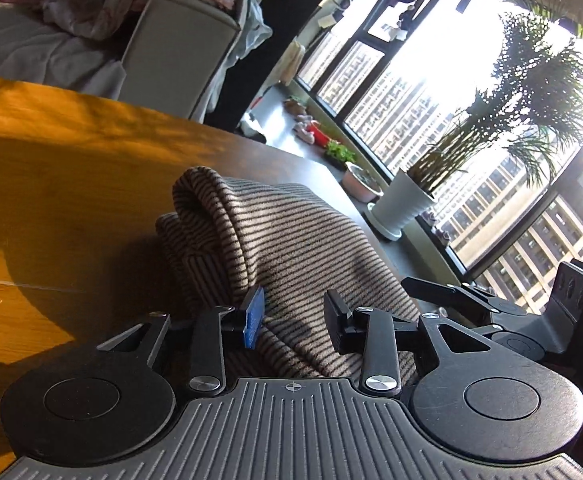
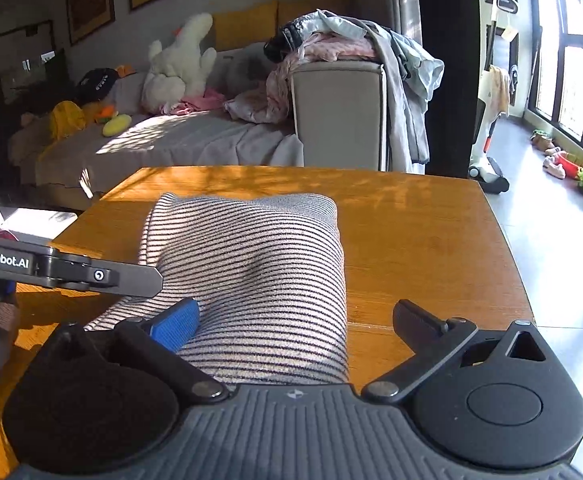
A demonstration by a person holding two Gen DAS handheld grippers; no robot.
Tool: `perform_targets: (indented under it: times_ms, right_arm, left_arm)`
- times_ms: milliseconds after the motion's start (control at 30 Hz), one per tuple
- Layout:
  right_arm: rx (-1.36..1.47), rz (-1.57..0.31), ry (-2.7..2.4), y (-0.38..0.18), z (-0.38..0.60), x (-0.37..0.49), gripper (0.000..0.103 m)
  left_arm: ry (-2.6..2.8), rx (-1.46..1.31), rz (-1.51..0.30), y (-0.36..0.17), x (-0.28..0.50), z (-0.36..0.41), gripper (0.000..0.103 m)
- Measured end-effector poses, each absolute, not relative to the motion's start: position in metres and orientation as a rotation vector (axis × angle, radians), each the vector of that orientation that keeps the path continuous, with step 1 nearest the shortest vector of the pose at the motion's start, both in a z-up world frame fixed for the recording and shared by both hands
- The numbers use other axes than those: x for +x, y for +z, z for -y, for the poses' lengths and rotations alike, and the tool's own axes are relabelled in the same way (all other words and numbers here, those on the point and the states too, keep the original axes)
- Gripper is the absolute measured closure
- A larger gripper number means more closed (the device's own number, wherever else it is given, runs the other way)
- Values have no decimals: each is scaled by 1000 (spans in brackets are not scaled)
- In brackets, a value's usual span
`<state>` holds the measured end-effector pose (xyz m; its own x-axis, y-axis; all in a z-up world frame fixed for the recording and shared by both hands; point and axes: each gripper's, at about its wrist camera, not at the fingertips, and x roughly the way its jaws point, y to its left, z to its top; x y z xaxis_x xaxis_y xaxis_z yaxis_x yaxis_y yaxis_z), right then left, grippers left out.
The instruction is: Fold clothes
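Observation:
A folded garment with thin dark stripes (image 2: 251, 264) lies on the wooden table (image 2: 411, 220). My right gripper (image 2: 295, 318) is open and wide at its near end. The blue pad (image 2: 177, 320) rests on the cloth, and the black pad (image 2: 415, 316) is over bare wood beside it. My left gripper (image 1: 295, 316) is narrow, with a raised ridge of the striped garment (image 1: 275, 240) between its pads, so it is shut on the cloth. From the right wrist view, the left gripper's finger (image 2: 139, 276) reaches in at the garment's left edge.
A grey sofa (image 2: 339, 112) heaped with clothes stands beyond the table, with a white plush toy (image 2: 179, 60) on its seat. The table's right edge (image 2: 507, 264) drops to the floor. A potted palm (image 1: 403, 204) and small pots line the window. A white upright vacuum (image 2: 487, 160) stands by the pillar.

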<state>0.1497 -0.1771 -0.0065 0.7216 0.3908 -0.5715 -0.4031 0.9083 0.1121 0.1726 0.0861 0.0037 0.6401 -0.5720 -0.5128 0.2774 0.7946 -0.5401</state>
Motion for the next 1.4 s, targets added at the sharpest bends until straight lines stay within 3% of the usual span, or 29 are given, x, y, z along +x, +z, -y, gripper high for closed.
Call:
perform_targets:
  times_ms: [300,433,633,833,1100,1167,1400]
  right_arm:
    - [-71,-661,436,-22,173,147,0]
    - [-90,-645,441,-22,173,144,0]
    - [-68,-650,483,-15,180,147,0]
    - [77,-704,597,-1,207,165,0]
    - [206,-832,638,-32,218,193,0]
    - [236,-844,653,-38,219,195,0]
    - [255,-834,685,-42,219,196,0]
  left_arm:
    - [-464,-431,-717,7,166,-84,63]
    - [-388,-415,-717,13,156,-85,38]
    - [-360,-421,-806,-4,157,-83,37]
    - [-365,-427,-825,-5,158,-82,43]
    - [-346,-420,-848,-5,156,-77,39]
    - [-338,-416,-852,-5,157,-76,33]
    - [-329,-402,-853,-5,157,-74,33]
